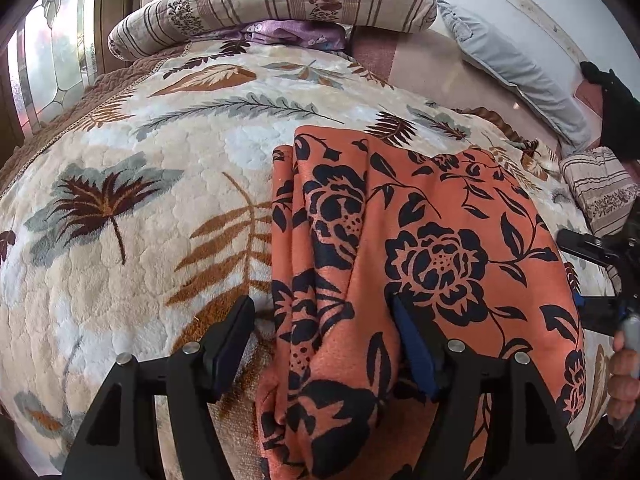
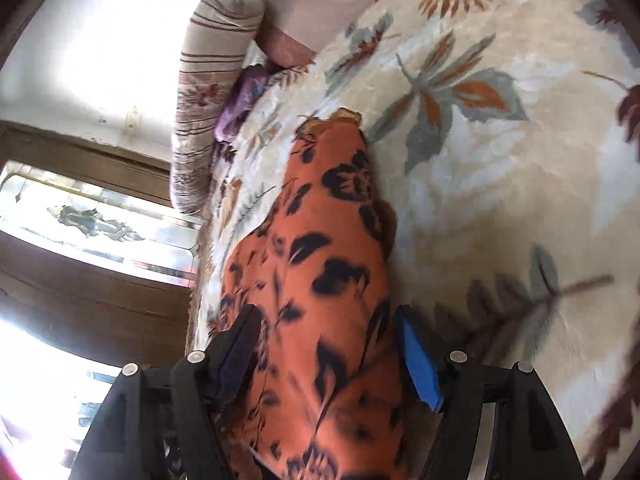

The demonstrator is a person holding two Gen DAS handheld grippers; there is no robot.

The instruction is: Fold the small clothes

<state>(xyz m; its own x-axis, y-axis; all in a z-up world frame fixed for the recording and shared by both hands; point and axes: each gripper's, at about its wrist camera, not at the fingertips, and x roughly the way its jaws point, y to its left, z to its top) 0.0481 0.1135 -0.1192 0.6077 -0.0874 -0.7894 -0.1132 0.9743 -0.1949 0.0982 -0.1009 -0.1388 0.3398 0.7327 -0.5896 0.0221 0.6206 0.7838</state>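
Both my left gripper point(image 1: 324, 340) and right gripper point(image 2: 328, 348) stand wide open, gripping nothing, orange floral garment point(image 1: 420, 240) bunched between jaws — I'd close squarely on its edge.

Orange garment point(image 1: 432, 216) with black floral print, folded and creased, lies flat under my left claw point(image 1: 324, 308); its folded edge bunches between my right claw's point(image 2: 326, 320) spread fingers.
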